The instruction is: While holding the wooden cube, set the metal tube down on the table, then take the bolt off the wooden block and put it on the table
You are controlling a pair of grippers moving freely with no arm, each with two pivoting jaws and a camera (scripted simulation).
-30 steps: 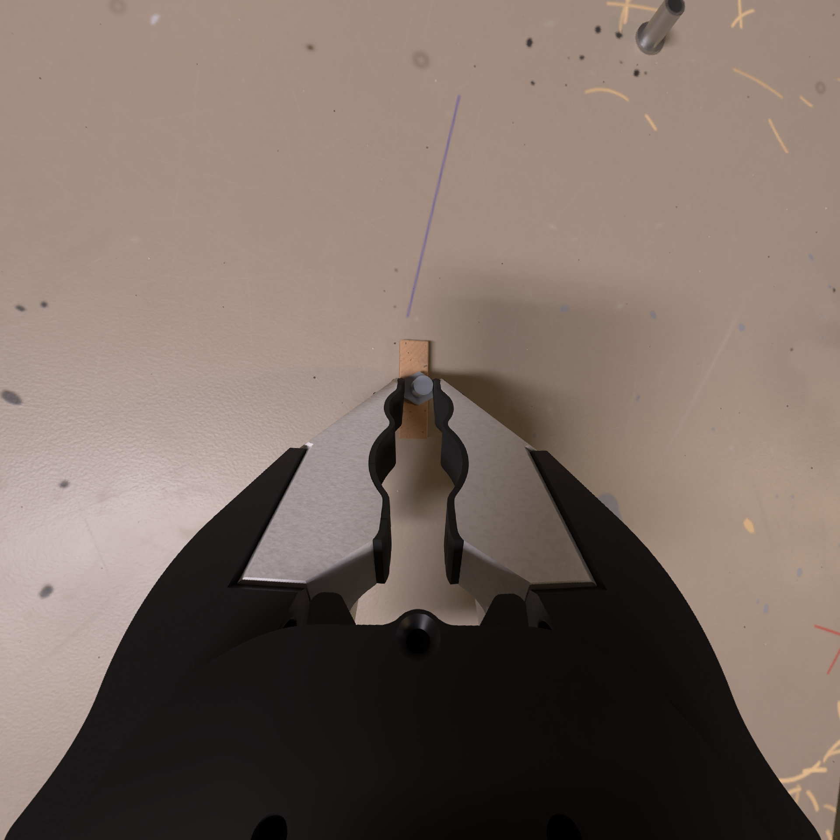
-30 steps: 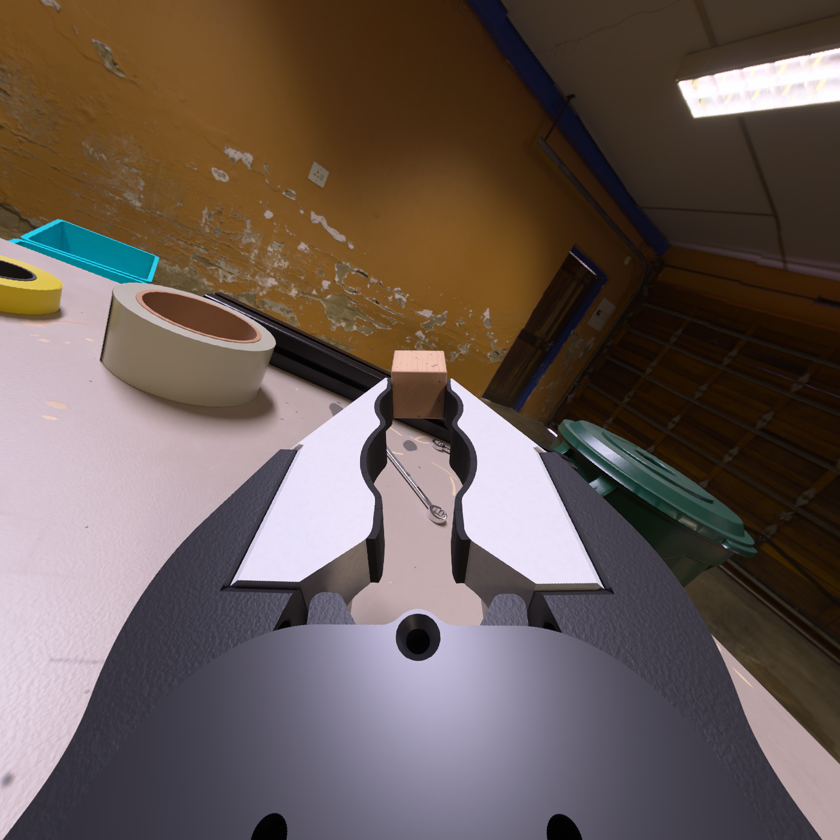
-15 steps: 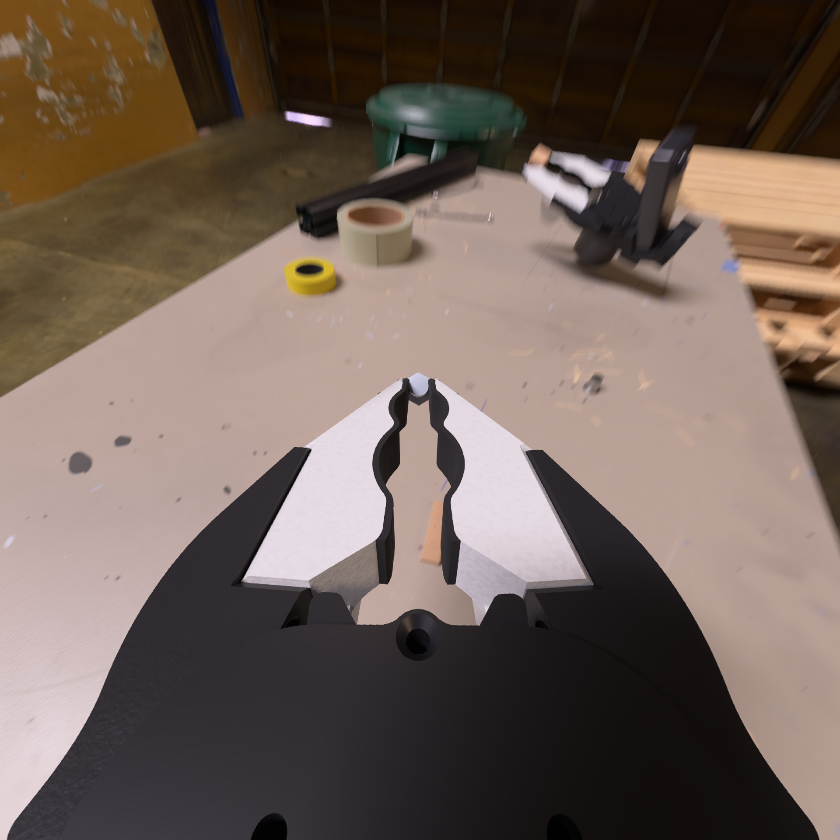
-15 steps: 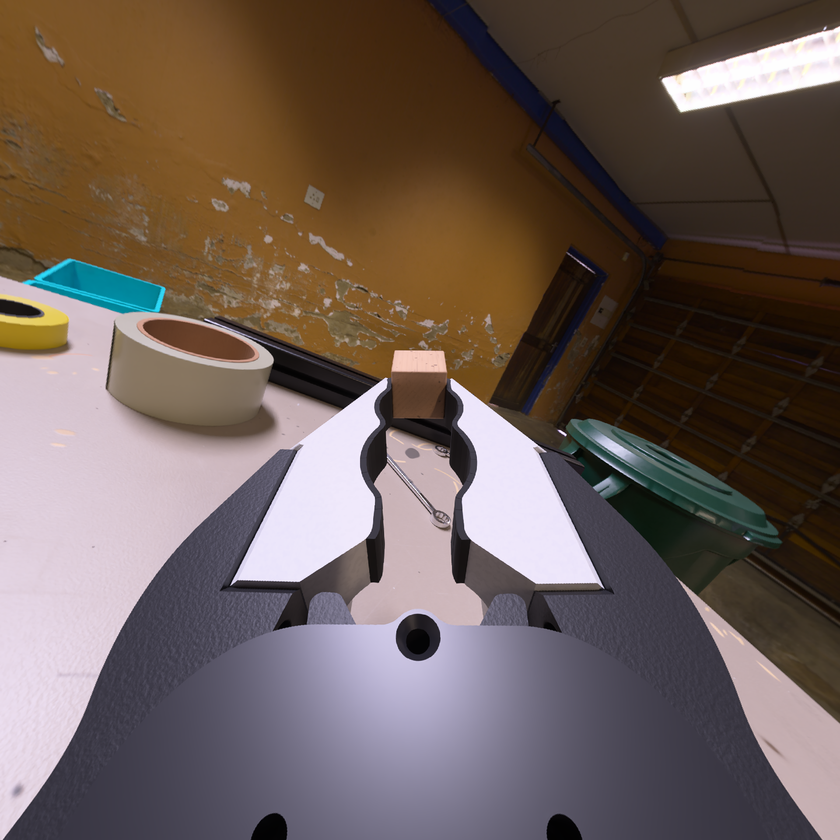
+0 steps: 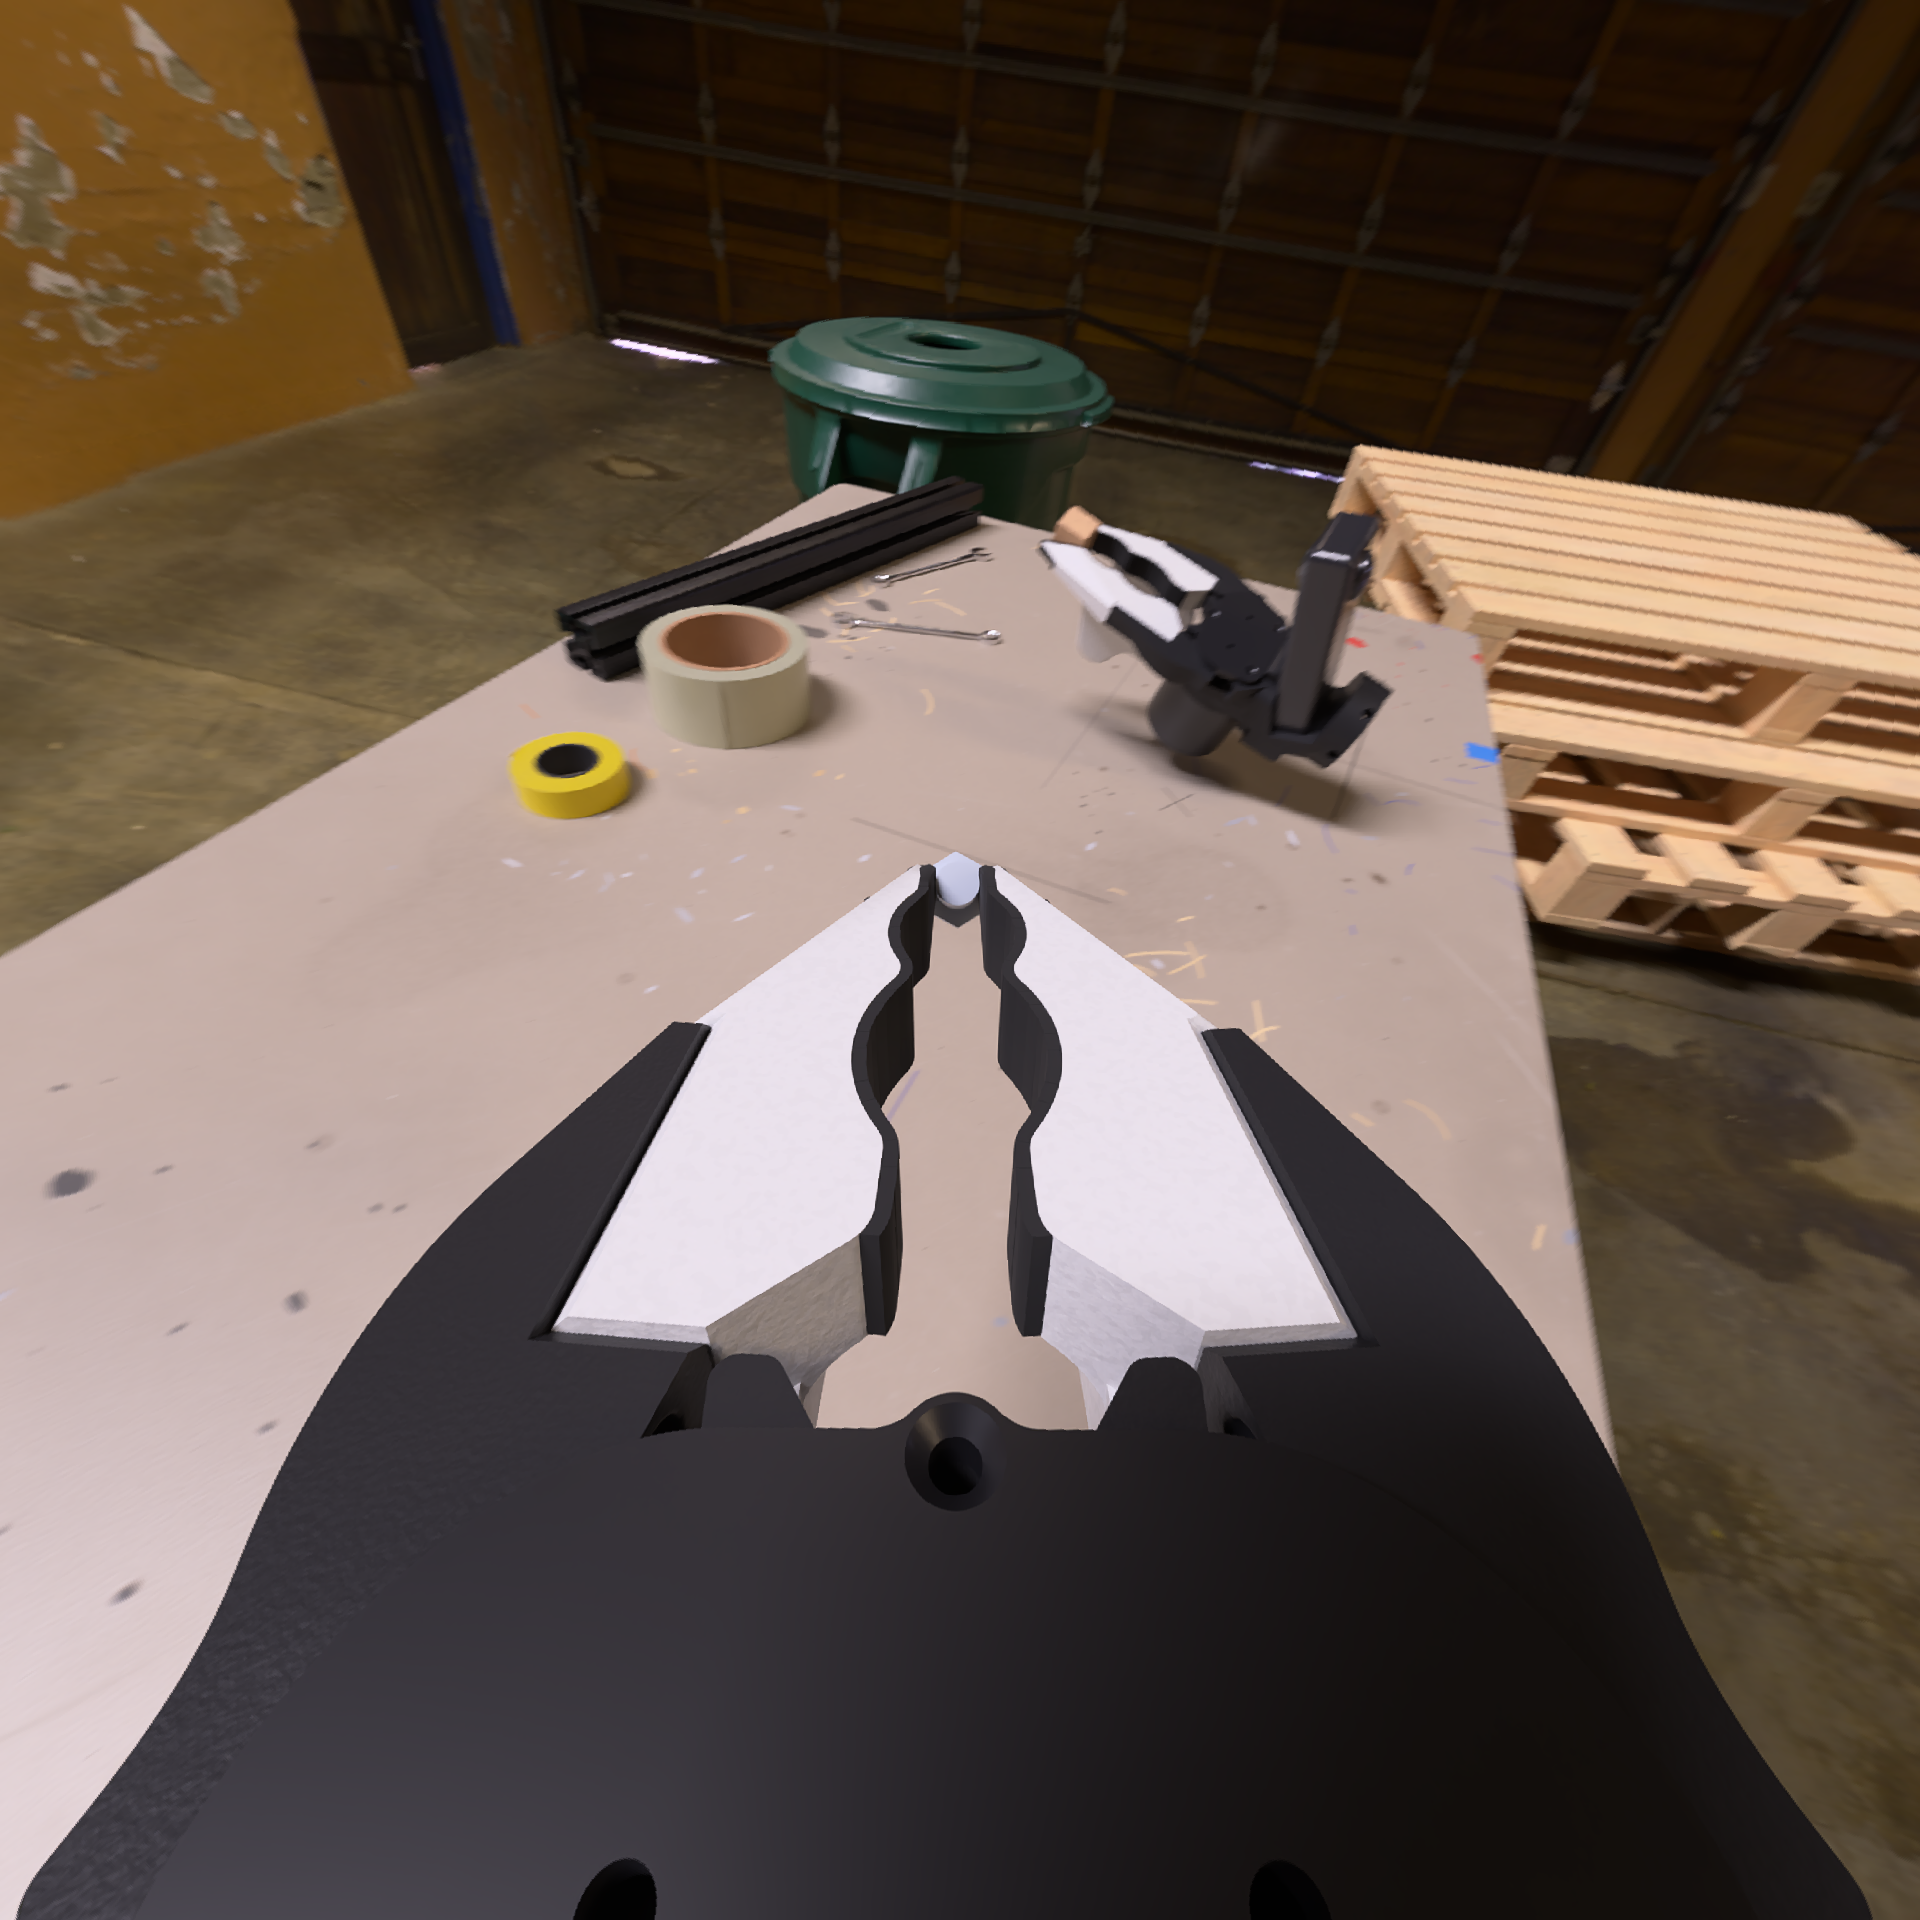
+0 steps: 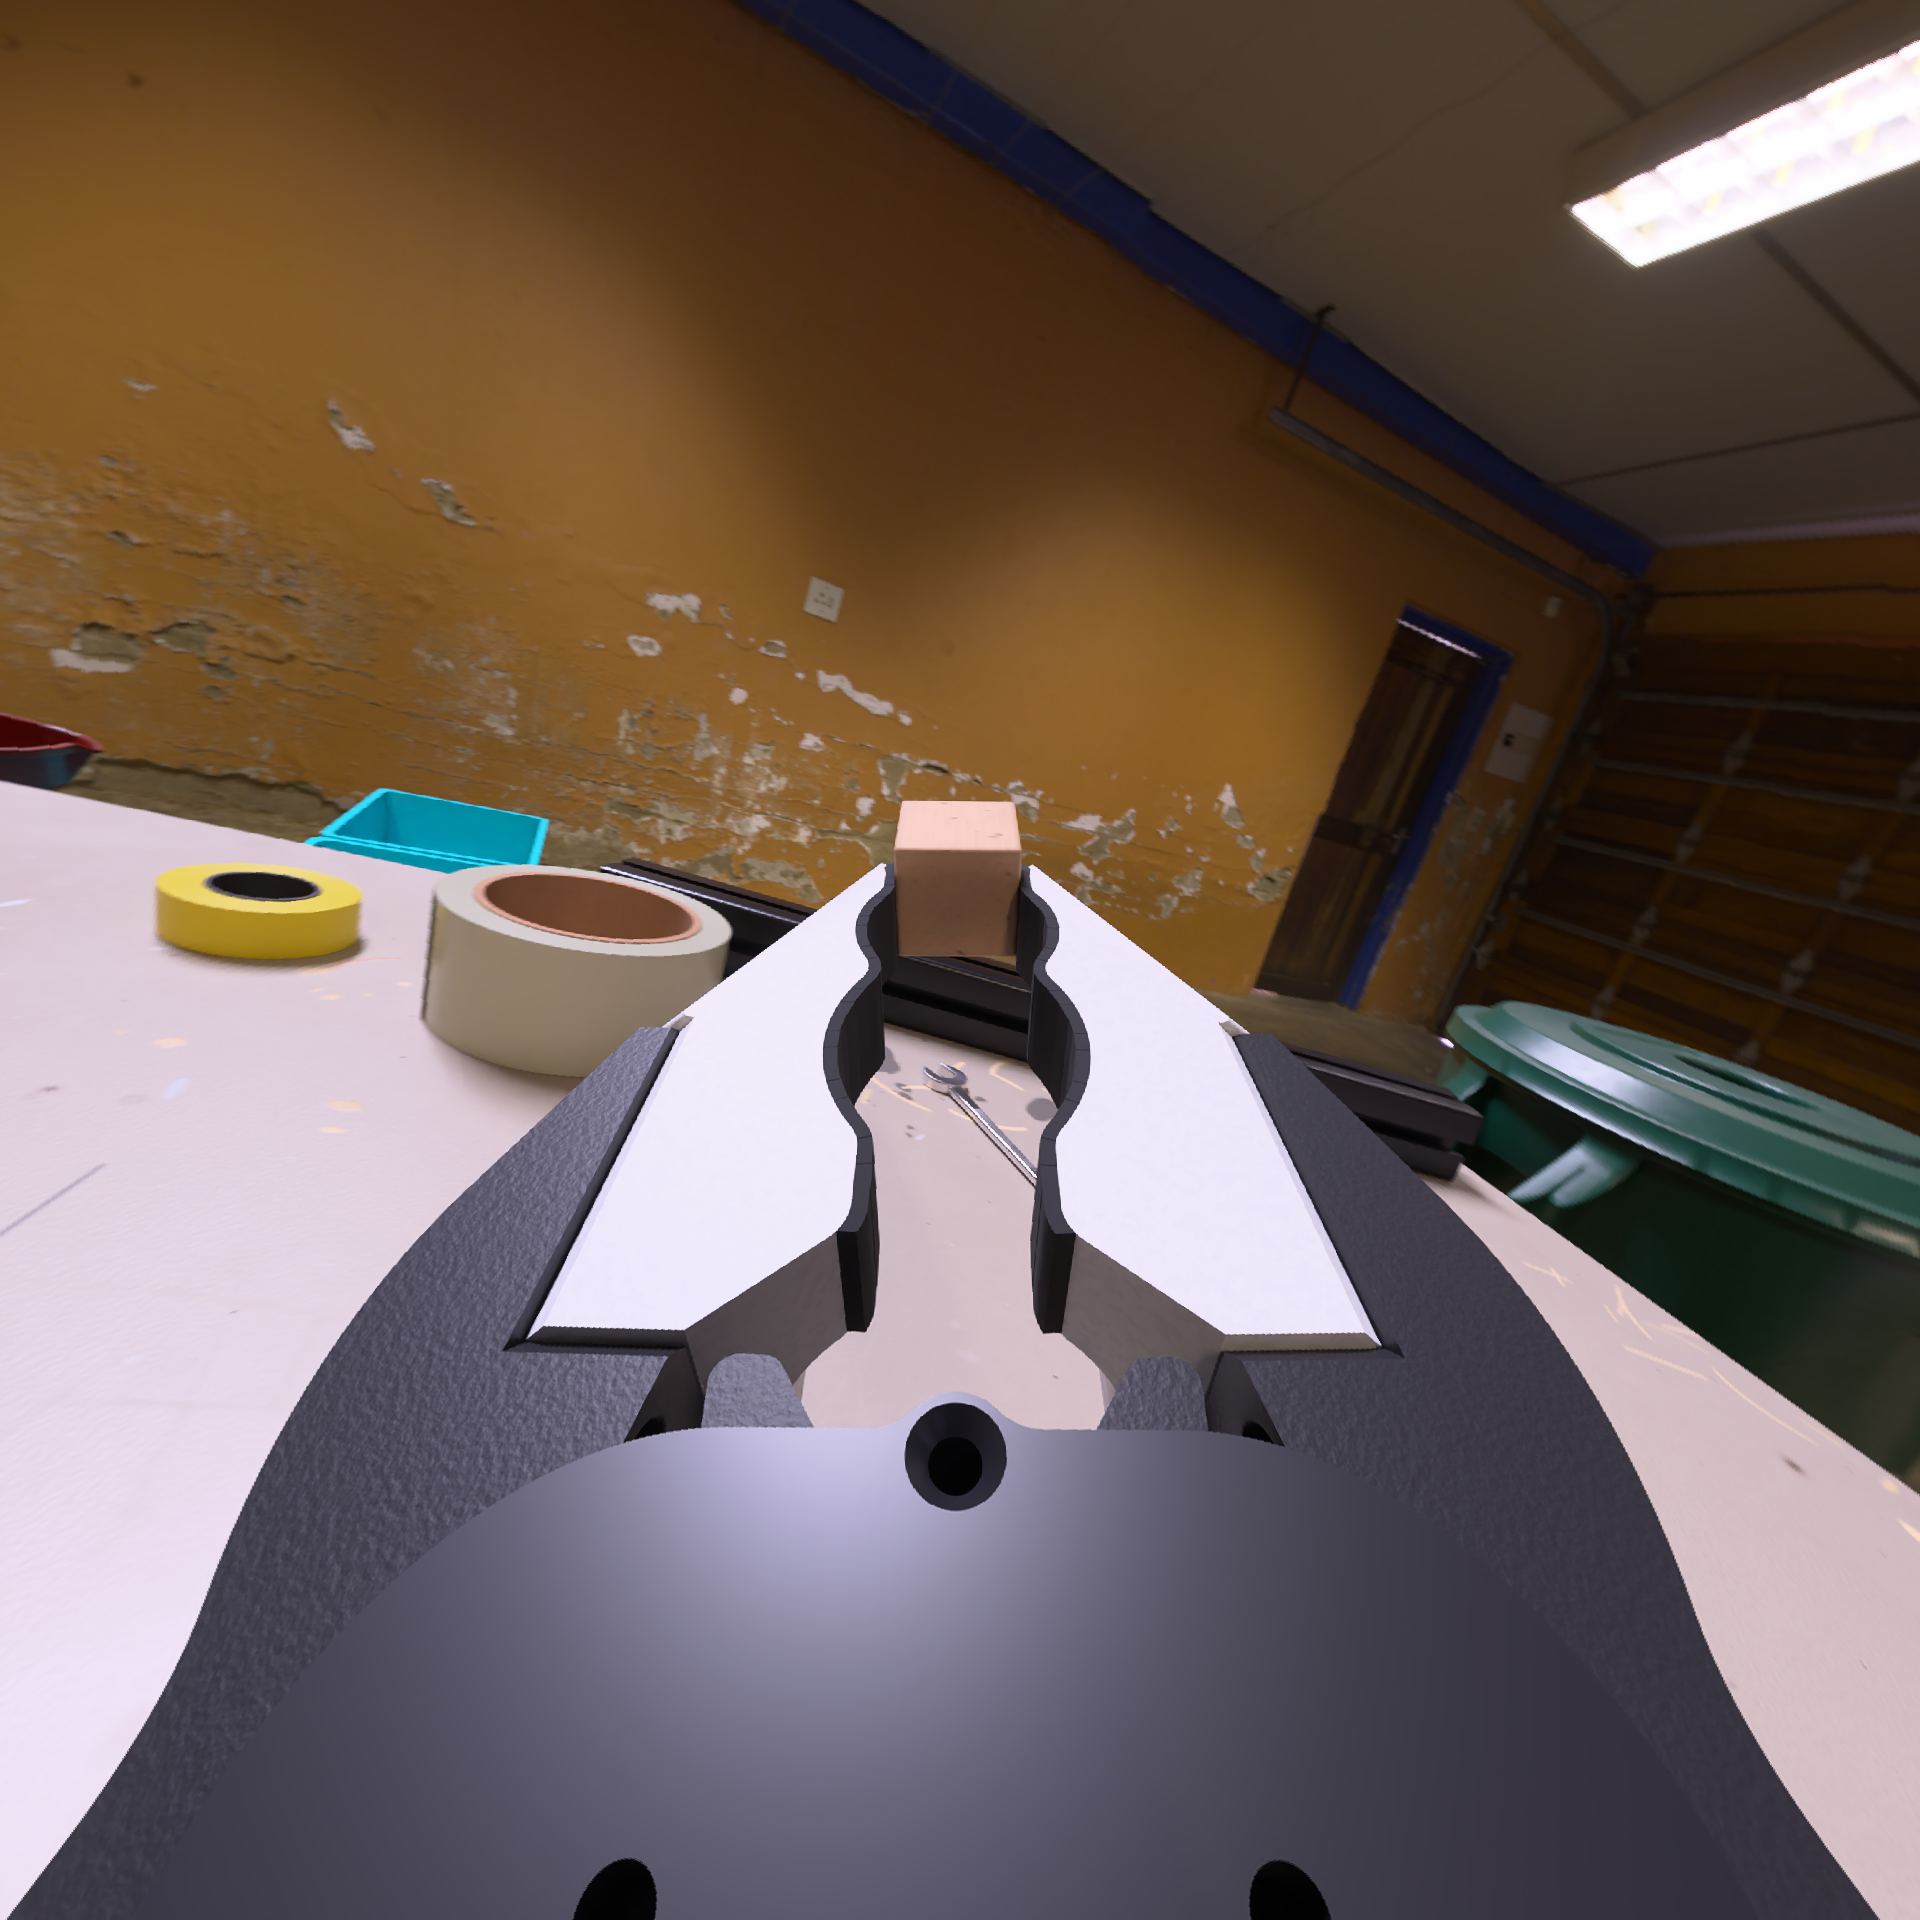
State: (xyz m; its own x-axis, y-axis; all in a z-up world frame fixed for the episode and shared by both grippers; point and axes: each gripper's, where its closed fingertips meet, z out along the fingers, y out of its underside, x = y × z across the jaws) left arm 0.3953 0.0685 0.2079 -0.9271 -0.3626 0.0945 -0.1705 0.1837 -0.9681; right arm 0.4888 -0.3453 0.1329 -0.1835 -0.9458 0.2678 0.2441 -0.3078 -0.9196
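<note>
The bolt (image 5: 955,881) is pinched only at the left gripper (image 5: 955,896) tips, so it could slip. The wooden cube (image 6: 956,876) is squeezed by the right gripper (image 6: 954,914).

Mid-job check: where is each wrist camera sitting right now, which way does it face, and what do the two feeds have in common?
Left wrist view: on the black left gripper, above the beige table, facing the green lidded bin and wooden pallets; its fingertips pinch a small grey bolt.
Right wrist view: on the grey right gripper, low over the table, facing the peeling orange wall; its fingertips clamp a light wooden cube.
Shared: bin, cream tape roll, yellow tape roll, black rail, wrench; the left feed also shows the right gripper.
</note>
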